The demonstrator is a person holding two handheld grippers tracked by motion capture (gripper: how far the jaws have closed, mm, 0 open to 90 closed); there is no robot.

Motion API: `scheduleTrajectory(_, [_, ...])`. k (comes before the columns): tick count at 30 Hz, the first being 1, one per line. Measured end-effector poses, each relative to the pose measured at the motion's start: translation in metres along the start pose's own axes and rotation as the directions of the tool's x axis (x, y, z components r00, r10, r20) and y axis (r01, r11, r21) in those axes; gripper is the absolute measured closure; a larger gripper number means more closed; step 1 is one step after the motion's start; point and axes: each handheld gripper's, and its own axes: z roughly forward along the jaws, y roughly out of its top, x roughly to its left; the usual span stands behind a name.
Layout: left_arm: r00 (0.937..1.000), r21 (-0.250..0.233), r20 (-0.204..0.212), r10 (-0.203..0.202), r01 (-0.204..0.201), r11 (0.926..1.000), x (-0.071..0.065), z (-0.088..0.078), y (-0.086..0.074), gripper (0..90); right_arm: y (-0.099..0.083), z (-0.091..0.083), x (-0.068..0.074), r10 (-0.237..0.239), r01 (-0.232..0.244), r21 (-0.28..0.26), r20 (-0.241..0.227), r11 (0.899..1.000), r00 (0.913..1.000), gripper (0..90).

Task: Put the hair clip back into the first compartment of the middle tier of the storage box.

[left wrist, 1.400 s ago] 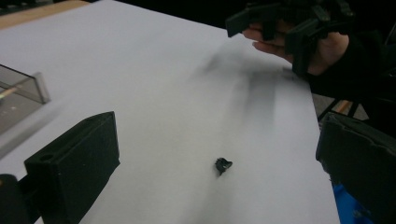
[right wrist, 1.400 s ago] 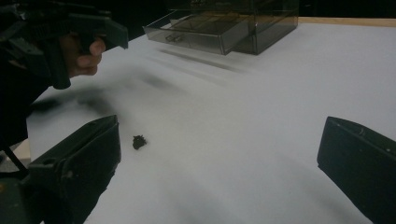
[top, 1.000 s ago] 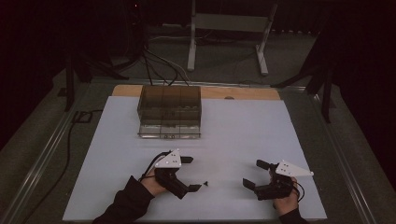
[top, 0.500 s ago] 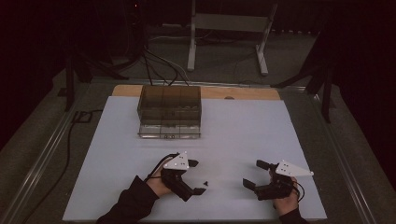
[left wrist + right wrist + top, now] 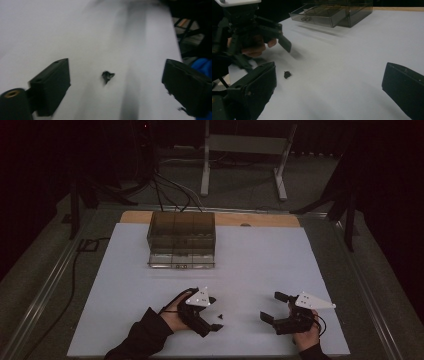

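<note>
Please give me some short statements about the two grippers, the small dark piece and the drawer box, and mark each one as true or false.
1. The small dark piece lies on the white table between the jaws of the left gripper. True; those jaws have just been closing, but they do not touch it.
2. The right gripper is shut on the piece. False; its jaws stand open with nothing between them.
3. The smoky drawer box stands at the far side of the white table. True.
4. The right gripper rests on top of the drawer box. False; it is at the near edge, far from the box.
5. The box has one drawer pulled out. True.
</note>
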Motion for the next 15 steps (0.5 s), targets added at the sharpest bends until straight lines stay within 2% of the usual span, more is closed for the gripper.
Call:
scheduleTrajectory(3, [0.9998,0.027,-0.018,0.013,-0.012,0.9996,0.001,0.002,0.0,17.5,0.0,0.0,0.0,0.0,0.0,0.002,0.001,1.0,1.0,0.0])
scheduleTrajectory(5, [0.9994,0.027,-0.028,0.022,-0.021,0.9994,0.0,0.002,0.0,25.4,0.0,0.0,0.0,0.0,0.0,0.002,0.0,1.0,1.0,0.0])
scheduleTrajectory(8, [0.9988,0.057,-0.032,0.038,-0.036,0.9977,0.0,0.005,0.0,27.0,0.0,0.001,0.0,0.0,0.0,0.004,0.001,1.0,1.0,0.0])
scheduleTrajectory(13, [0.9974,0.089,-0.036,0.063,-0.059,0.9942,-0.001,0.011,0.0,36.3,0.0,0.0,0.0,0.001,-0.001,0.004,0.0,1.0,1.0,0.0])
scheduleTrajectory(15, [0.9961,0.111,-0.051,0.073,-0.067,0.9916,-0.001,0.014,0.0,39.2,-0.001,0.0,0.0,0.002,-0.002,0.005,0.001,1.0,1.0,0.0])
